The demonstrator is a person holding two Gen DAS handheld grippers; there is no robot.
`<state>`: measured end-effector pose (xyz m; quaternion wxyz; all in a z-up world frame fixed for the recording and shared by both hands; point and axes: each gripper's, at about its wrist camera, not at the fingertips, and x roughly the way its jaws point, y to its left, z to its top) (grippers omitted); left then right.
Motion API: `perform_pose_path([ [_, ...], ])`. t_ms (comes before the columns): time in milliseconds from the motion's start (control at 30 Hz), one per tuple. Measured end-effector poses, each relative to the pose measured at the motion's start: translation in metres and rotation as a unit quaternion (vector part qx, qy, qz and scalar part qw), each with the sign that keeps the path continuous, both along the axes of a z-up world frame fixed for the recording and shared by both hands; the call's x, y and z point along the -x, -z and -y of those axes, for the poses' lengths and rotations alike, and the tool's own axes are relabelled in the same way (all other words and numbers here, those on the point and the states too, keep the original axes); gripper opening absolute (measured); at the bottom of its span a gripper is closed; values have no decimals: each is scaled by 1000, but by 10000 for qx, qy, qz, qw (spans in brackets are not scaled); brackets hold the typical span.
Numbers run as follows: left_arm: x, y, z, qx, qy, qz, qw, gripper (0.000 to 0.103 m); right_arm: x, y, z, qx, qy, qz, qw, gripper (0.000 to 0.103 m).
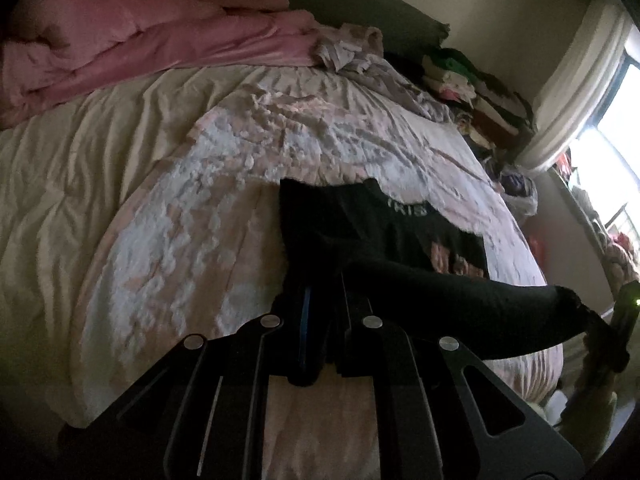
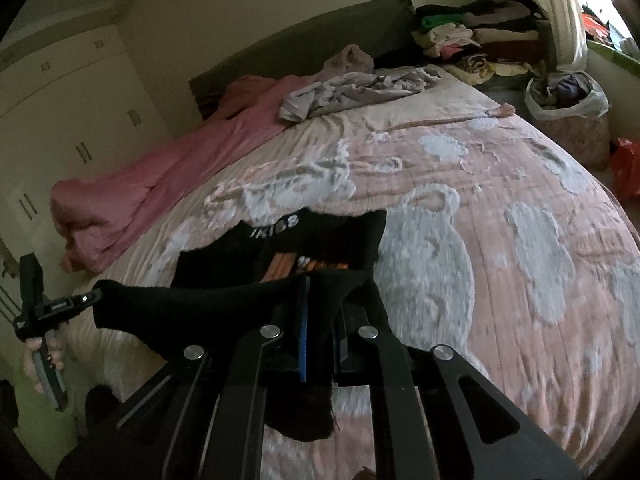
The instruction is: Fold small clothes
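A small black garment with white lettering (image 1: 360,232) (image 2: 320,240) lies on the pink and white bedspread (image 1: 180,240) (image 2: 480,220). Its near edge is lifted and stretched between both grippers. My left gripper (image 1: 324,292) is shut on one corner of that edge, with black cloth wrapped over its fingers. My right gripper (image 2: 322,292) is shut on the other corner, and a flap of cloth hangs below it. In the right wrist view the left gripper (image 2: 60,304) shows at the far left, held by a hand (image 2: 36,356). The right gripper (image 1: 622,320) shows at the far right of the left wrist view.
A pink blanket (image 1: 120,48) (image 2: 160,168) lies along the far side of the bed. A crumpled grey garment (image 2: 352,88) sits near the headboard. Stacked clothes (image 2: 480,36), a filled plastic bag (image 2: 564,96) and a window are at the right. White wardrobe doors (image 2: 72,112) stand at the left.
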<state>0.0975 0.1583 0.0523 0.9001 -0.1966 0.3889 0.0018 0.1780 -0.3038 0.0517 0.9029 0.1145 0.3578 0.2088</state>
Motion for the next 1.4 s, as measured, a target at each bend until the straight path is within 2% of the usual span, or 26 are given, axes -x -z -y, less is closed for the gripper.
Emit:
perform_pose_path([
  [233, -40, 13, -3, -26, -173, -132, 9998, 3, -49, 22, -9, 114, 151, -261, 9995, 7],
  [467, -71, 47, -10, 82, -407, -451, 9981, 4, -83, 49, -17, 186, 252, -598, 9977, 8],
  [533, -76, 54, -11, 45, -454, -498, 9977, 4, -91, 58, -18, 235, 325, -683, 9969, 11],
  [667, -74, 57, -17, 98, -583, -447, 9972, 14, -94, 65, -19, 158, 347, -744, 9965, 40],
  [767, -70, 54, -19, -55, -633, -360, 9973, 14, -93, 66, -22, 241, 359, -704, 9966, 47],
  [800, -68, 52, -20, -98, -650, -331, 9973, 16, -92, 66, -23, 299, 394, -677, 9965, 58],
  [867, -61, 46, -20, -248, -727, -219, 9968, 17, -88, 62, -21, 494, 560, -503, 9959, 74],
  [1033, -44, 28, -16, -591, -806, 96, 9949, 18, -72, 48, -14, 586, 582, -190, 9964, 74],
  [1100, -36, 23, -8, -769, -704, 180, 9944, 25, -58, 41, -15, 671, 517, 14, 9964, 74],
  [1267, -20, 25, 21, -1041, -335, 221, 9938, 25, -28, 36, -24, 866, 285, 241, 9955, 72],
  [1333, -15, 29, 33, -1092, -195, 211, 9936, 29, -17, 36, -32, 976, 134, 287, 9947, 72],
  [1400, -11, 34, 48, -1172, 7, 172, 9930, 34, -6, 37, -40, 1024, -42, 309, 9943, 66],
])
